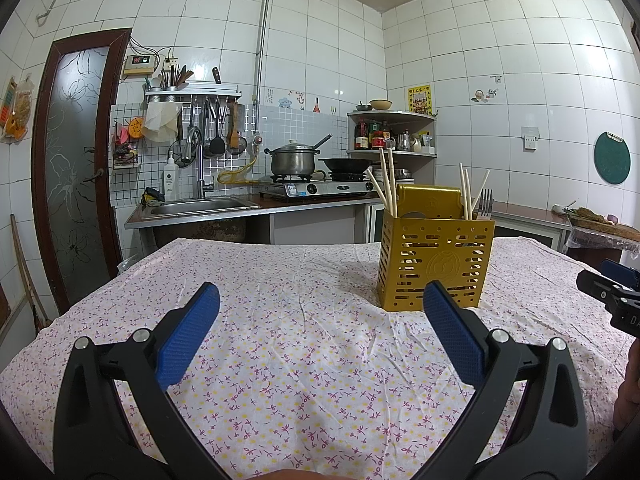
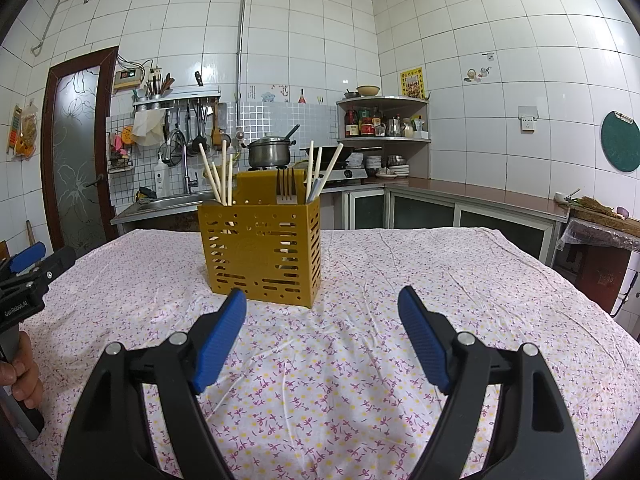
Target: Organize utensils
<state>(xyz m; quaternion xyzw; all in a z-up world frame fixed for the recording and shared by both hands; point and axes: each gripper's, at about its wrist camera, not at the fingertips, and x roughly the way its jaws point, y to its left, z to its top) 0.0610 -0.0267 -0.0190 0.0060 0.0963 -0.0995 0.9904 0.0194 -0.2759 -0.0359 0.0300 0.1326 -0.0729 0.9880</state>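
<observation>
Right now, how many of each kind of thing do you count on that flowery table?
Yellow holder: 1
Chopsticks: 7, with 4 at one end of the holder and 3 at the other
Fork: 1 for certain; its tines may hide another
Total: 9

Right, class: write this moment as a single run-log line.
left claw: open, empty | right claw: open, empty | yellow holder: upright on tablecloth, holds chopsticks, forks
</observation>
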